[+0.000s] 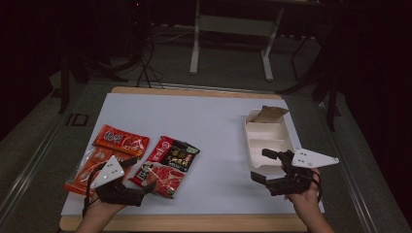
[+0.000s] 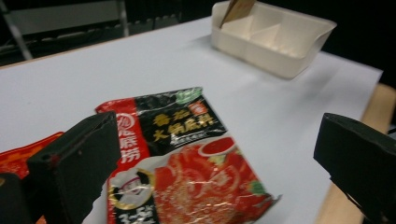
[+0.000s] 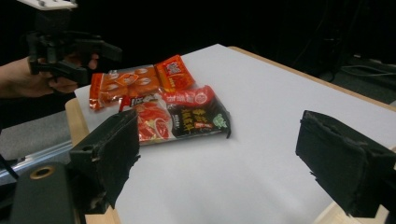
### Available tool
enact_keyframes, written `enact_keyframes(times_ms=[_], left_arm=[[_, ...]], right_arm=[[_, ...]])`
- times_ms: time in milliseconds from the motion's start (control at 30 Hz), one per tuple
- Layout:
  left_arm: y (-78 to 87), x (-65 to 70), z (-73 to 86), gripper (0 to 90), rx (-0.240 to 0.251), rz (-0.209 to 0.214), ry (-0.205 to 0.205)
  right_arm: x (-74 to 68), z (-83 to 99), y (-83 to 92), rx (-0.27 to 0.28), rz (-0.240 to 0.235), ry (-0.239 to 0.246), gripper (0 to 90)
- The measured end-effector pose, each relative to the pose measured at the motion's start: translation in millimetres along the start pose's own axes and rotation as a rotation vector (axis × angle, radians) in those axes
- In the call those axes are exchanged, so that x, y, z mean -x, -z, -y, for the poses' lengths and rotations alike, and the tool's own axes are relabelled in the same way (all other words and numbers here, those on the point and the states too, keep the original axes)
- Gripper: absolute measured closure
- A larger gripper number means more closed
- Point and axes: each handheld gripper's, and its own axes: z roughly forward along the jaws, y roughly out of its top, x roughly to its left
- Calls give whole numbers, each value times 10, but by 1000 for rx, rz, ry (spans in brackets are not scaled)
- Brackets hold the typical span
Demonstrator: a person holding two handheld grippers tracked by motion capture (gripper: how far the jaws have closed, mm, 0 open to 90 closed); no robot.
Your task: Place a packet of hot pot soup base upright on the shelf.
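High view: glossy, crinkled red-and-black sauce packet (image 1: pixel 167 165) lies flat, lower left of centre, long axis running up-right. Left gripper (image 1: pixel 137 175) spreads wide over its lower edge; right gripper (image 1: pixel 263 166) gapes beside the white tray (image 1: pixel 252 141).

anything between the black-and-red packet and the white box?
Nothing: bare white table cover lies between the black-and-red packet and the white box, seen in the high view.

We hold our left gripper (image 1: pixel 141 174) low at the near left, its fingers (image 2: pixel 74 163) spread wide apart and gripping nothing. Our right gripper (image 1: pixel 265 166) sits at the near right, pointing leftward, fingers (image 3: pixel 345 163) equally wide and bare. Both hands come in from the bottom edge.
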Motion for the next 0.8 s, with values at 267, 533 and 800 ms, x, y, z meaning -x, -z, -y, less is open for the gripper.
enact_keyframes(times_ms=[267,533,800], left_arm=[[-131,-85,-122,35,-32,-11,-28],[-286,-271,-315,196,-44,-37,-54],[-586,-497,-363,259,-117,-92,-23]], right_arm=[[-48,41,-19,10,2,1,129],[-72,49,-46,23,-11,6,137],[-105,55,-79,25,-59,5,142]])
